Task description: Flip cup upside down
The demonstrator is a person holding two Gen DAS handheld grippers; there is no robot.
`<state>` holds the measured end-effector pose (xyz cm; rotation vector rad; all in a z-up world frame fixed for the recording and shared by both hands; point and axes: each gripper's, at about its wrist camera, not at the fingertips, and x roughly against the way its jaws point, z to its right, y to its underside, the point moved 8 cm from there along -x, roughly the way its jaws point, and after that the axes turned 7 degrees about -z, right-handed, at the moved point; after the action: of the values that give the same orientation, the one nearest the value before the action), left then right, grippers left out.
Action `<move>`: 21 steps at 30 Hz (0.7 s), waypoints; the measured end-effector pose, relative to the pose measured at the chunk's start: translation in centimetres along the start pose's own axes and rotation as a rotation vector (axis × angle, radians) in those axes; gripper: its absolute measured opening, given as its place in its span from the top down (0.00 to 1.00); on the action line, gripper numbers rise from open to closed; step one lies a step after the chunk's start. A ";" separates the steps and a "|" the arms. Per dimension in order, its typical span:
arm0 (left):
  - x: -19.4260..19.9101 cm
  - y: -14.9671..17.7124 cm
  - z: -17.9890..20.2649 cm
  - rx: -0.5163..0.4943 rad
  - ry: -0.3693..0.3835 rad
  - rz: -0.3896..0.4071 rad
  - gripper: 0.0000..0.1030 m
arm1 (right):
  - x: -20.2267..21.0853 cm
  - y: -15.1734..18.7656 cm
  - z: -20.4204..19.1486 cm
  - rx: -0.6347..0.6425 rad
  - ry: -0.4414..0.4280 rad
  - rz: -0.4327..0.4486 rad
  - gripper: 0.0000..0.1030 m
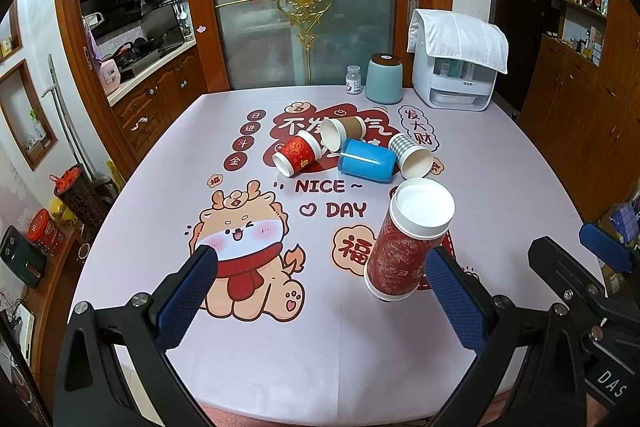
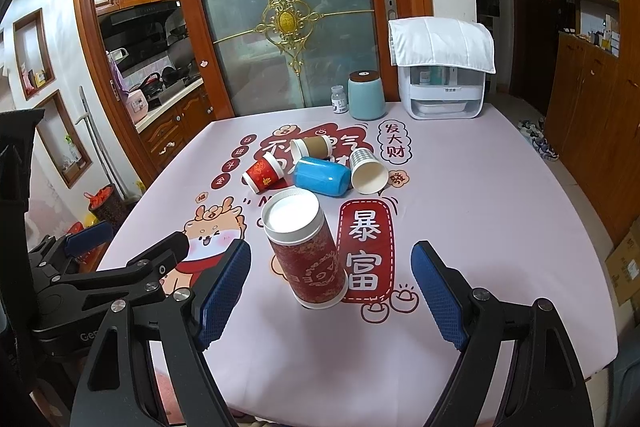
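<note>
A tall red paper cup (image 1: 404,251) stands on the printed tablecloth with its white flat bottom up and its rim down; it also shows in the right wrist view (image 2: 308,255). My left gripper (image 1: 320,291) is open and empty, and the cup stands just off its right finger. My right gripper (image 2: 332,291) is open and empty, with the cup between and a little beyond its fingers. The right gripper also shows at the right edge of the left wrist view (image 1: 576,267). The left gripper shows at the left of the right wrist view (image 2: 120,251).
Several cups lie on their sides mid-table: a small red one (image 1: 298,157), a brown one (image 1: 342,131), a blue one (image 1: 366,161) and a checked one (image 1: 412,155). A teal jar (image 1: 384,79), a small bottle (image 1: 354,79) and a white appliance (image 1: 456,67) stand at the far edge.
</note>
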<state>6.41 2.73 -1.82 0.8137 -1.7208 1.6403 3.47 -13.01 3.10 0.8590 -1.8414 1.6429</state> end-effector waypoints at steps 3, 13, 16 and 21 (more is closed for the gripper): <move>0.0 0.0 0.0 0.000 0.000 0.000 0.01 | 0.0 0.0 0.0 -0.002 -0.003 0.001 0.19; 0.0 0.0 0.0 0.002 0.000 0.000 0.01 | -0.3 0.1 -0.3 -0.003 -0.005 0.002 0.19; 0.0 0.0 0.0 0.001 -0.001 -0.002 0.01 | -0.2 0.0 -0.1 -0.004 -0.004 0.002 0.19; -0.1 0.1 -0.1 0.003 0.000 -0.003 0.01 | -0.3 0.1 -0.2 -0.005 -0.005 0.001 0.19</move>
<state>6.40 2.81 -1.89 0.8170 -1.7166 1.6411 3.59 -12.74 2.88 0.8605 -1.8491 1.6372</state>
